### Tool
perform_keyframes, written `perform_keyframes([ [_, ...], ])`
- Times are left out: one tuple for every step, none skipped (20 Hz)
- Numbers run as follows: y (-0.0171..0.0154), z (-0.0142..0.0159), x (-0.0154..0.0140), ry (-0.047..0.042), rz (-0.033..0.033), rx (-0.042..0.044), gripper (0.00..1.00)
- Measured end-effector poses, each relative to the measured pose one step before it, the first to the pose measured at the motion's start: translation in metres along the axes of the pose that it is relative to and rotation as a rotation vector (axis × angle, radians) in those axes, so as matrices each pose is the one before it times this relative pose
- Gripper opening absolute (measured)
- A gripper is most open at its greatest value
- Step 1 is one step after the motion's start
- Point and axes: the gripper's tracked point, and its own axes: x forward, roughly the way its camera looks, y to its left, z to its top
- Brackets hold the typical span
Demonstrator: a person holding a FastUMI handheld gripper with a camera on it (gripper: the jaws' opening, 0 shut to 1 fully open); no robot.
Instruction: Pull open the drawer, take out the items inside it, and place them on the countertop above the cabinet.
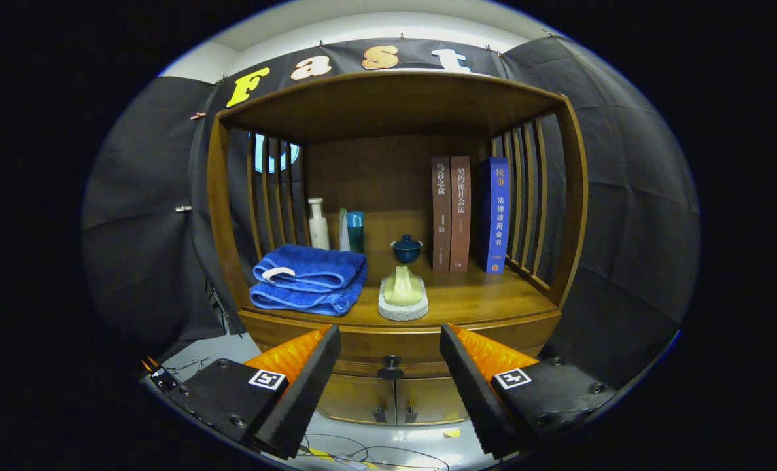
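- My gripper (390, 383) has its fingers spread wide with nothing between them but open air; neither finger touches anything.
- Just ahead, in the gap between my fingers, sits the drawer (395, 350), shut, with its dark knob (390, 367) facing me. What lies inside it I cannot tell.
- Below the drawer, two small cabinet doors (395, 399) are closed, their handles side by side.
- Beyond my fingers is the countertop (480, 297), a wooden shelf with slatted sides.
- On it, past my left finger, a folded blue towel (310, 280); behind that, a pale bottle (318, 224) and a teal container (356, 230).
- Straight ahead, a yellowish item rests on a white dish (403, 309), and behind it a dark blue lidded cup (406, 249).
- Past my right finger, three books (470, 214) stand upright.
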Motion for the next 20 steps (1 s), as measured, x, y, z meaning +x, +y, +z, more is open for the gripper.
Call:
perform_keyframes([
  [0.00108, 0.00703, -0.00576, -0.0081, 0.00636, 0.00908, 1.0],
  [0.00147, 0.00783, -0.00626, -0.00841, 0.00407, 0.00999, 1.0],
  [-0.00131, 0.00826, -0.00616, -0.0115, -0.00013, 0.00915, 1.0],
  [-0.00352, 0.00815, -0.00654, -0.01105, -0.01615, 0.00143, 1.0],
  [-0.00448, 0.00774, -0.00794, -0.01489, -0.01225, -0.00397, 1.0],
  [-0.00083, 0.00859, -0.00694, -0.0178, -0.0068, -0.00196, 1.0],
  [0.00107, 0.00728, -0.00678, -0.01459, 0.00371, 0.00349, 0.99],
  [0.00164, 0.00536, -0.00577, -0.00637, 0.00383, 0.00178, 1.0],
  [-0.00133, 0.00376, -0.00647, 0.00104, -0.00088, -0.00393, 1.0],
  [0.00012, 0.00399, -0.00565, 0.00334, -0.00009, -0.00651, 0.99],
  [0.00156, 0.00412, -0.00473, 0.00154, 0.00377, -0.00534, 0.99],
  [0.00028, 0.00483, -0.00456, -0.00619, -0.00113, -0.00457, 0.99],
  [0.00204, 0.00437, -0.00276, -0.0075, 0.00552, 0.00056, 1.0],
  [0.00098, 0.00301, -0.00253, -0.00517, 0.00003, -0.00041, 1.0],
  [0.00029, 0.00234, -0.0024, -0.00454, 0.00137, 0.00001, 1.0],
  [-0.00071, 0.00209, -0.00188, -0.00051, -0.00491, -0.00359, 1.0],
  [-0.00043, 0.00061, -0.00208, -0.00132, -0.00267, -0.00436, 1.0],
  [0.00058, -0.00001, -0.00203, -0.00076, 0.00079, -0.00416, 1.0],
  [0.00062, 0.00006, -0.00128, -0.00031, 0.00194, -0.00031, 1.0],
  [0.00045, -0.00065, -0.00121, 0.00086, 0.00131, 0.00122, 1.0],
])
